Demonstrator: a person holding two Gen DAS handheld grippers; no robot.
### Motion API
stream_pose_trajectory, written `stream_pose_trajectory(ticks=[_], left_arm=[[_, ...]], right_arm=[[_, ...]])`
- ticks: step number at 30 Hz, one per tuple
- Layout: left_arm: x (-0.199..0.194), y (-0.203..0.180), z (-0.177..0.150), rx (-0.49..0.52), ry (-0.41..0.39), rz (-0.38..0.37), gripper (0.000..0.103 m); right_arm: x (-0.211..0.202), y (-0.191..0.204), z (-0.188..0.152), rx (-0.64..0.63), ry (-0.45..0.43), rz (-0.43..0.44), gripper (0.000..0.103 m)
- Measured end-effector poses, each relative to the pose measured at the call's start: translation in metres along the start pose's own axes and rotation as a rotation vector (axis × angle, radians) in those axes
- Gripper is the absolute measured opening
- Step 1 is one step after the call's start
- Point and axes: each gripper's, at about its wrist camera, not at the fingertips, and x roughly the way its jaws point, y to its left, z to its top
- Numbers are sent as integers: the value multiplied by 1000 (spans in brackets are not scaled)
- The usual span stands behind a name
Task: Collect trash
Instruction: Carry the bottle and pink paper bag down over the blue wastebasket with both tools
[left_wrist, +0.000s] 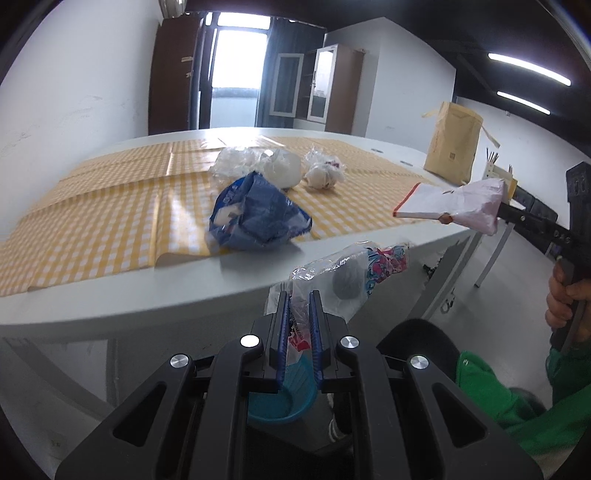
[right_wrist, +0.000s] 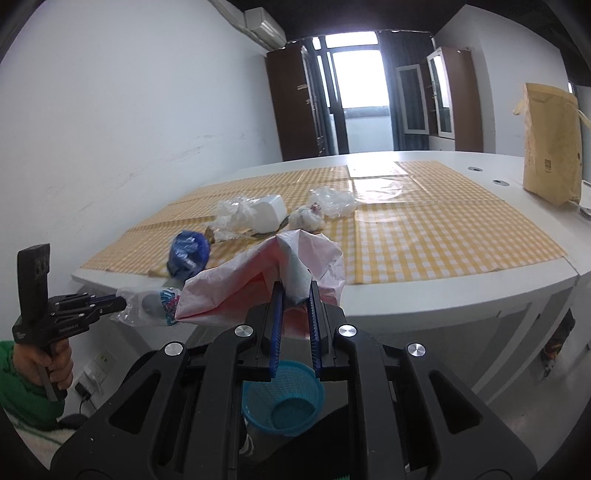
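One blue basket (right_wrist: 282, 400) below both grippers, nothing visible inside

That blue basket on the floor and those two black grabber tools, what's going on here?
A person is clearing trash off the table with two handheld grippers. The left gripper pinches a clear plastic wrapper, the right gripper a crumpled white-and-pink paper bag, both held off the table edge above the blue basket. A blue wrapper, a foam cup and clear plastic bags remain on the checkered cloth.
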Motion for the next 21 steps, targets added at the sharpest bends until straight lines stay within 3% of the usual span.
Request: stream_pose_trajectory(ticks=[11, 21], left_arm=[[-10, 6, -51, -20, 123, 57, 10], [39, 14, -78, -55, 240, 120, 10]], right_arm=[[-20, 35, -47, -54, 103, 56, 12], [37, 50, -86, -48, 243, 65, 12]])
